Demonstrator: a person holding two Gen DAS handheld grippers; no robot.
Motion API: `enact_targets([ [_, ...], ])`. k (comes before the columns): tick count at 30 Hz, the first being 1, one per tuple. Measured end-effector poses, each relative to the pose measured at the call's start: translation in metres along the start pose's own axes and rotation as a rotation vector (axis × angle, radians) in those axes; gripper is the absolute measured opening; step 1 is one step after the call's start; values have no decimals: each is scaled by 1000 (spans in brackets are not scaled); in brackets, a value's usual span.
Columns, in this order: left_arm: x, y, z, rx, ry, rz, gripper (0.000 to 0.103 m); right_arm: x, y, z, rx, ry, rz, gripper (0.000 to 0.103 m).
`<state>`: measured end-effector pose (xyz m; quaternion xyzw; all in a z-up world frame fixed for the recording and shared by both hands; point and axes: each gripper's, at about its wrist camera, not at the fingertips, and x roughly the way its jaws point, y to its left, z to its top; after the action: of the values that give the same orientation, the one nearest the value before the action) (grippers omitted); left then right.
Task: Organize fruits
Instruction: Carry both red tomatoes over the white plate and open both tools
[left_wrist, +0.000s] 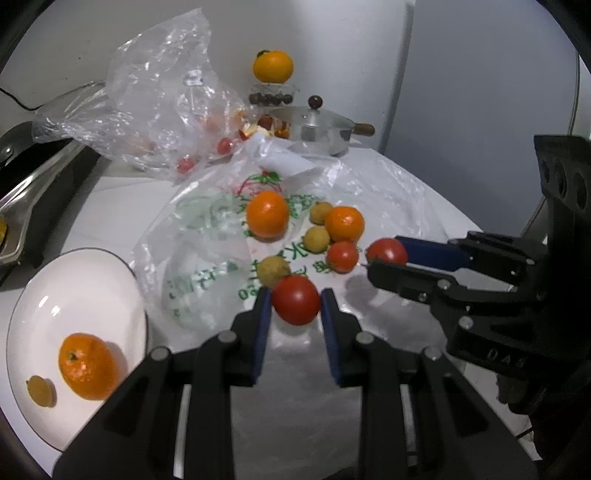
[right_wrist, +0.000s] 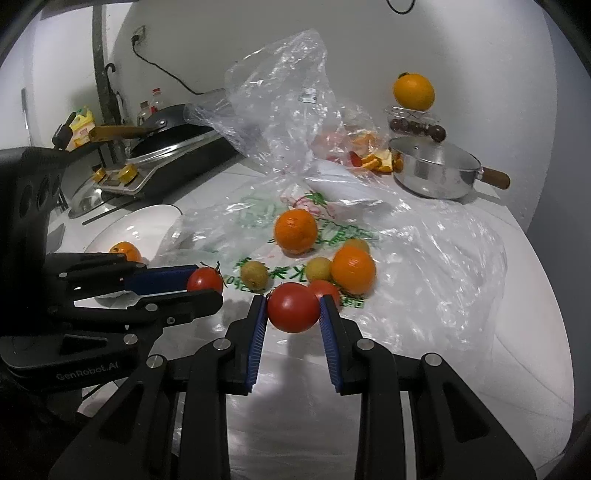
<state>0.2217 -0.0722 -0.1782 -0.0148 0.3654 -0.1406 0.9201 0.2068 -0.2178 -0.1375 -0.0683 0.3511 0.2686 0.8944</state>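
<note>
My left gripper (left_wrist: 295, 299) is shut on a red tomato (left_wrist: 295, 300); the same pair shows in the right wrist view, gripper (right_wrist: 207, 282) and tomato (right_wrist: 205, 280). My right gripper (right_wrist: 293, 308) is shut on another red tomato (right_wrist: 293, 307), which also shows in the left wrist view (left_wrist: 387, 251). Two oranges (left_wrist: 267, 214) (left_wrist: 344, 223), a third tomato (left_wrist: 342, 256) and three small yellow-green fruits (left_wrist: 272, 270) lie on a printed plastic bag (left_wrist: 207, 251). A white plate (left_wrist: 40, 295) at the left holds an orange (left_wrist: 86, 365) and a small yellow fruit (left_wrist: 41, 390).
A crumpled clear bag (left_wrist: 159, 96) with small red fruits stands behind. A lidded steel pot (left_wrist: 321, 129) and an orange on a stand (left_wrist: 273, 66) are at the back. A stove with a black pan (right_wrist: 166, 125) is at the left. The counter edge curves at the right.
</note>
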Motion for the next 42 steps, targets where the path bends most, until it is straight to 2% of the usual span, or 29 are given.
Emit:
enact_targets([
  [21,-41,54,-13,-86,-83,29,28,9,63,23,-112,9,10,31],
  [42,-82,126,-40,-175,-138,103,28,37,137,40,-213,37,56,31],
])
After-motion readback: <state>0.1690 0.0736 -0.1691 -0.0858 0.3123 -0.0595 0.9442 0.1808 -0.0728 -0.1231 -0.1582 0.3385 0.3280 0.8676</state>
